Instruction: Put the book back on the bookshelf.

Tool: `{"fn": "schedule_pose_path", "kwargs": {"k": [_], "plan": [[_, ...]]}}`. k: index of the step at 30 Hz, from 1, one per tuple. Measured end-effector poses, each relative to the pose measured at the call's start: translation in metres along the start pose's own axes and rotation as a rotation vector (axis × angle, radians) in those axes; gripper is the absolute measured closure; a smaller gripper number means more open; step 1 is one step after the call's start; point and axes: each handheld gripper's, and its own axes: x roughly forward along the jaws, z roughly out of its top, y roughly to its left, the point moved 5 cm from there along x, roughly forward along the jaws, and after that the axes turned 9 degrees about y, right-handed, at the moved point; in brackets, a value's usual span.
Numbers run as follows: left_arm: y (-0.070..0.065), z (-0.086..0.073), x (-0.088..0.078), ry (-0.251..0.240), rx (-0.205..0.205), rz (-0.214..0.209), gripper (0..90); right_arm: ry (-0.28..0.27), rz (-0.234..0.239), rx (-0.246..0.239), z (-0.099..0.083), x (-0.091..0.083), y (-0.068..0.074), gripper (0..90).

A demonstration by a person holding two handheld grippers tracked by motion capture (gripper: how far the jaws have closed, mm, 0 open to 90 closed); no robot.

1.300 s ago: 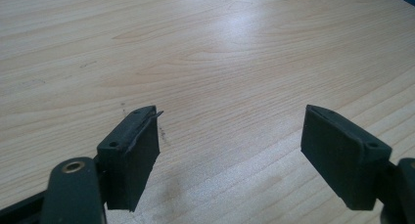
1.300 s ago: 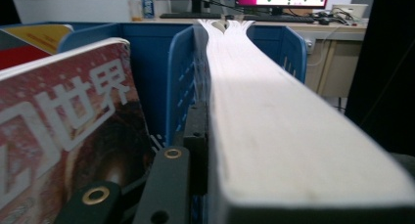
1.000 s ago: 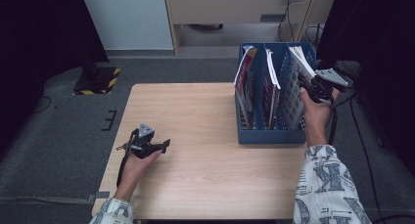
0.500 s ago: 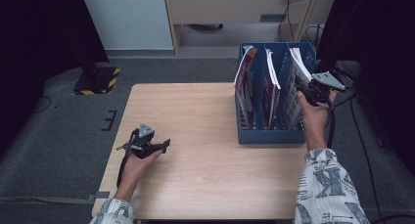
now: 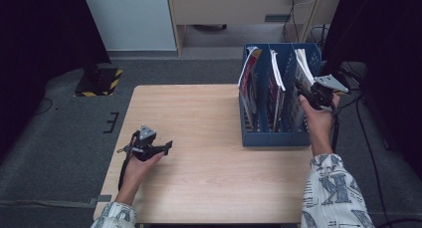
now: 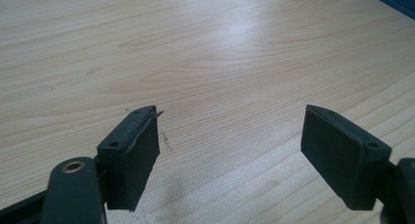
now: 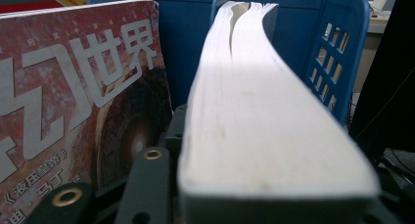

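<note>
Table (image 5: 209,188) bears a blue rack (image 5: 271,138) at its right, whose rightmost slot holds a book (image 7: 264,126) clamped by the right gripper (image 5: 309,96), likely for lifting, while the left gripper (image 6: 230,150) idles well left of the rack, jaws wide, empty.

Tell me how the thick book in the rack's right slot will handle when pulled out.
The book is thick, so probably heavy for the right tongs. Its page block bows along its length, so it likely flexes rather than stays rigid. It leans in the rack, so it may drag on the divider.
</note>
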Motion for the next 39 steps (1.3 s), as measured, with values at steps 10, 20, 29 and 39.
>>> {"fn": "schedule_pose_path", "kwargs": {"k": [10,20,29,39], "plan": [[0.0000,0.0002,-0.0002,0.001,0.001,0.000,21.8,0.005,-0.002,-0.038,-0.0012,0.0002,0.0023,63.8],[0.0013,0.0009,-0.0012,-0.009,-0.005,0.001,22.1,0.035,-0.047,-0.118,0.0019,-0.0013,0.0022,72.4],[0.0018,0.0019,-0.0018,-0.015,-0.015,-0.001,22.0,0.063,-0.098,-0.168,0.0041,-0.0025,-0.0043,72.0],[0.0006,0.0018,-0.0013,-0.013,-0.016,-0.003,21.9,0.063,-0.092,-0.190,0.0037,-0.0014,0.0027,71.1]]}}
